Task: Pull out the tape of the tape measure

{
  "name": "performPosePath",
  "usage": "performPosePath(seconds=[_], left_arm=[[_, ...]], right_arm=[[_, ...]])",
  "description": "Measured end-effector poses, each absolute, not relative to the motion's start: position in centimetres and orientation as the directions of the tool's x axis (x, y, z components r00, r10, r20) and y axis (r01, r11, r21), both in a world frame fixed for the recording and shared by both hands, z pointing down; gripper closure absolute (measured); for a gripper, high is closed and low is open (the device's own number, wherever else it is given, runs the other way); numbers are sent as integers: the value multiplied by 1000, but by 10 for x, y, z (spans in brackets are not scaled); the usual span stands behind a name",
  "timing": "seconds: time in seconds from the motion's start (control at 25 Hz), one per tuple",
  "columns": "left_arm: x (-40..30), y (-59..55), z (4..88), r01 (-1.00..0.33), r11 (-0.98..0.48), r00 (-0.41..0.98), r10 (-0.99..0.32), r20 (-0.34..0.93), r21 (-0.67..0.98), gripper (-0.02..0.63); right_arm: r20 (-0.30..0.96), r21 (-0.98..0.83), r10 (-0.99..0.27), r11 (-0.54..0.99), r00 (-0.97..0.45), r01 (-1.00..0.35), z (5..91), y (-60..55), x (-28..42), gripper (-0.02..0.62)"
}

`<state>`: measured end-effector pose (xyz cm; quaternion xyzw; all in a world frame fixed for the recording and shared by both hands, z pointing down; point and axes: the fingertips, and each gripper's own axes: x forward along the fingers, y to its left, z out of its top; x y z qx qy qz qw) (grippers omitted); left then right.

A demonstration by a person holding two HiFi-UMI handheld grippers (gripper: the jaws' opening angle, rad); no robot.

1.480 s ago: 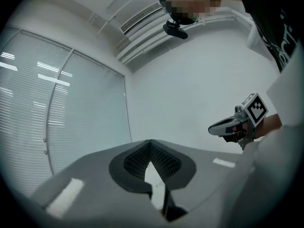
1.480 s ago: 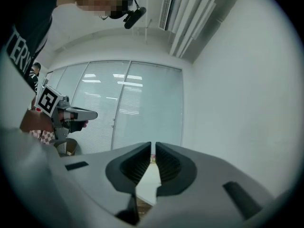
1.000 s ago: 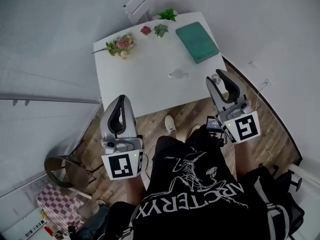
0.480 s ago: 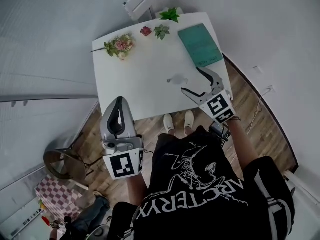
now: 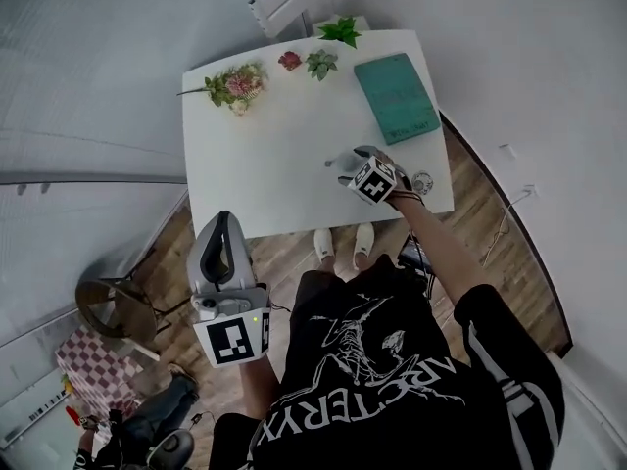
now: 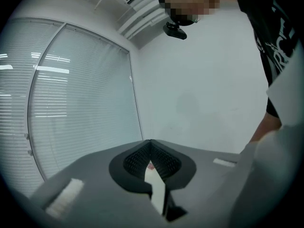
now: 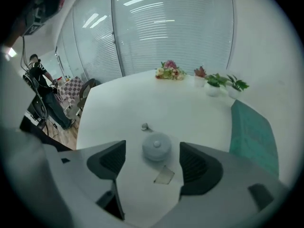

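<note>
A small round grey-white tape measure (image 7: 156, 147) lies on the white table (image 5: 265, 155), its tape tab (image 7: 145, 126) sticking out on the far side. My right gripper (image 7: 154, 159) hovers low over it. Its jaws are opening and stand wide, with the tape measure between and just ahead of the dark pads (image 7: 113, 158), untouched. In the head view the right gripper (image 5: 361, 164) covers part of the tape measure (image 5: 342, 161). My left gripper (image 5: 228, 253) hangs off the table's near left side, over the floor. In its own view the left gripper (image 6: 151, 151) is shut on nothing and points at a wall.
A teal book (image 5: 396, 97) lies at the table's far right. A flower bunch (image 5: 233, 84) and small potted plants (image 5: 320, 63) line the far edge. A small round object (image 5: 421, 179) sits near the right edge. A chair (image 5: 113, 306) stands on the floor at left.
My right gripper swung from beside the table's near right corner up and left over the table to the tape measure, and its jaws spread. The left gripper sank slightly.
</note>
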<state>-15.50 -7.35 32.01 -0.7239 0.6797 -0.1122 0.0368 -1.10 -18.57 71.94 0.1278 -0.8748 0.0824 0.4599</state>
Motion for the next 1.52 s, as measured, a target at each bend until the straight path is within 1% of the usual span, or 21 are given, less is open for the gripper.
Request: performPosePath(seconds=[0.08,0.12,0.16,0.2,0.32,0.44,0.48,0.52,0.64,0.72,0.8,0.92,1.0,1.08,1.16,1.28,1.4,1.52], left_arm=[[-159,-71,321,-976,-59,34,-992,120,-211,594],[-160,-70,321,-975,-53,27,-992,123,-215,594],[-162,-68,322,-975,-48,21,-992,125,-218,594],[-164,-67,322,-974,-44,16,-992,126,-222,594],[-168,-65,322,-974,-37,9,-992,126,-224,594],[-171,-67,322,-974,-41,13,-992,123,-222,594],[-171,-68,323,-974,-44,18,-992,121,-220,594],[-171,-70,323,-975,-50,24,-993,119,-219,594],[-168,-73,325,-975,-71,46,-991,122,-212,594],[-166,-74,332,-976,-95,65,-986,153,-198,594],[-163,-79,348,-976,-139,105,-974,199,-166,594],[-150,-92,385,-970,-237,210,-933,291,-60,594],[-140,-98,406,-954,-299,284,-905,316,2,592],[-130,-104,425,-931,-351,365,-874,320,102,583],[-121,-112,440,-892,-381,442,-844,302,243,442],[-108,-124,454,-830,-406,520,-811,266,383,335],[-101,-131,462,-784,-418,559,-797,229,459,284],[-96,-136,461,-707,-417,595,-788,160,571,276]], right_arm=[[832,-27,-142,955,-536,-296,727,-193,-13,250],[835,-27,-139,956,-532,-292,729,-196,-14,276],[838,-29,-134,957,-529,-288,731,-198,-15,320],[840,-36,-125,958,-528,-284,732,-199,-15,336],[848,-47,-98,965,-520,-259,737,-196,-18,330],[851,-40,-96,968,-517,-247,737,-195,-20,332],[850,-39,-99,968,-517,-249,737,-196,-20,363],[850,-38,-102,966,-516,-255,737,-196,-20,376],[851,-37,-115,960,-512,-276,734,-192,-20,377],[839,-33,-131,956,-528,-290,724,-189,-20,377],[821,-25,-150,955,-551,-297,707,-185,-20,377],[799,26,-183,962,-572,-271,671,-183,-16,377],[783,77,-214,965,-583,-251,642,-184,-14,377],[758,119,-246,963,-604,-242,608,-184,-14,377],[726,154,-280,956,-628,-248,573,-185,-12,377],[673,189,-337,939,-658,-288,524,-188,-8,377],[607,232,-412,910,-679,-344,480,-193,-6,377],[551,315,-473,881,-688,-353,446,-195,-4,377]])
